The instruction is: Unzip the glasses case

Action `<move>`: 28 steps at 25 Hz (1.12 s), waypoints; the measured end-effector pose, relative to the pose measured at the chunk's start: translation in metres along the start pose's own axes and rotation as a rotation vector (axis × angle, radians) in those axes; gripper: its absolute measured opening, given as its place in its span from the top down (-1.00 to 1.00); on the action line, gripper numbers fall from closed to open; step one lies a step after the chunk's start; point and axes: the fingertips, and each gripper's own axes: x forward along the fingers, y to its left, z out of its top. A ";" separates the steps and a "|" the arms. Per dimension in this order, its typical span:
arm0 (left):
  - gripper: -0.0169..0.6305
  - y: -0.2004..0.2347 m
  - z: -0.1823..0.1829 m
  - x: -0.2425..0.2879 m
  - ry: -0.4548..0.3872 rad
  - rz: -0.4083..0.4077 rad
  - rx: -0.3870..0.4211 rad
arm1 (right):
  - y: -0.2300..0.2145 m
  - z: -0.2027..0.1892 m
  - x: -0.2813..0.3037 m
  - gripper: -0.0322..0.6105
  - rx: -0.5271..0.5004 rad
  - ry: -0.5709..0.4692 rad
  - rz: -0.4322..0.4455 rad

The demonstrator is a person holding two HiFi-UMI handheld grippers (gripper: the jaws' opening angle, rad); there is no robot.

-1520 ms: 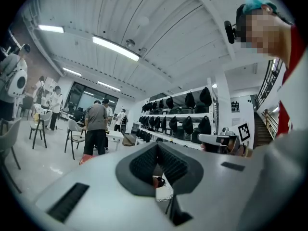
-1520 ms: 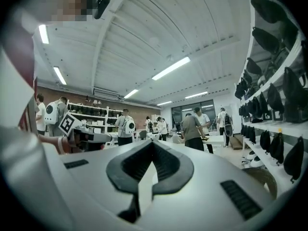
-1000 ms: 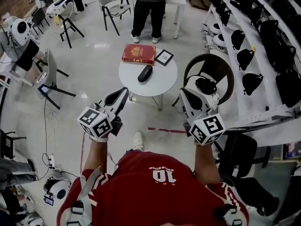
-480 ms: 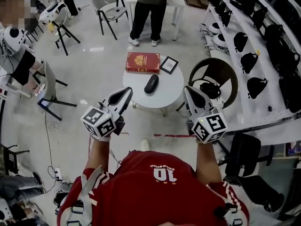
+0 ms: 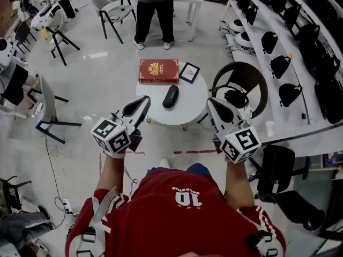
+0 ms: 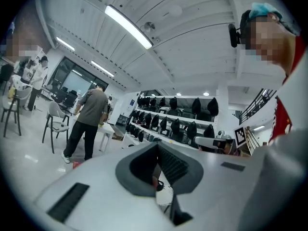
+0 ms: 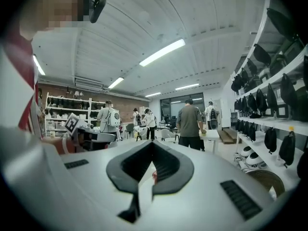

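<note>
The black glasses case [image 5: 170,96] lies shut in the middle of a small round white table [image 5: 188,109] in the head view. My left gripper [image 5: 145,100] is held level, its tip over the table's near left edge, jaws shut with nothing between them. My right gripper [image 5: 210,103] hovers by the table's near right edge, jaws also together and empty. Both stand short of the case. In the left gripper view the left gripper [image 6: 157,147] has its dark pads meeting. The right gripper [image 7: 153,146] looks the same in the right gripper view.
A red book [image 5: 158,71] and a small framed picture [image 5: 188,72] lie at the table's far side. A dark round chair [image 5: 239,82] stands right of the table, with shelves of black bags [image 5: 278,66] beyond. A person [image 5: 154,9] stands at a far white table; chairs stand at left.
Both grippers have come forward toward the round table, which now sits closer to their tips. Their jaws stayed together throughout.
</note>
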 end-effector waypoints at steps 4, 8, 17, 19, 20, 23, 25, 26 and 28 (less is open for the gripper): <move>0.93 0.012 -0.007 0.013 0.016 -0.001 -0.013 | -0.007 -0.003 0.008 0.86 0.017 0.001 0.005; 0.93 0.015 -0.021 0.031 0.056 -0.024 -0.032 | -0.016 -0.011 0.016 0.86 0.004 0.020 0.033; 0.92 0.027 -0.009 0.082 0.082 -0.003 0.080 | -0.059 0.000 0.046 0.86 -0.021 -0.012 0.087; 0.92 0.032 -0.005 0.091 0.076 0.009 0.085 | -0.067 0.002 0.052 0.86 -0.011 -0.018 0.101; 0.93 0.034 -0.002 0.096 0.072 0.012 0.086 | -0.069 0.002 0.055 0.86 -0.013 -0.018 0.111; 0.93 0.041 0.004 0.111 0.077 0.033 0.108 | -0.076 -0.002 0.067 0.86 -0.017 -0.009 0.146; 0.93 0.046 0.001 0.120 0.091 0.027 0.118 | -0.080 -0.007 0.075 0.86 -0.011 0.000 0.158; 0.92 0.048 -0.001 0.124 0.098 0.021 0.121 | -0.082 -0.010 0.078 0.86 -0.008 0.004 0.162; 0.92 0.052 -0.004 0.130 0.111 0.018 0.140 | -0.084 -0.014 0.082 0.86 -0.004 0.011 0.170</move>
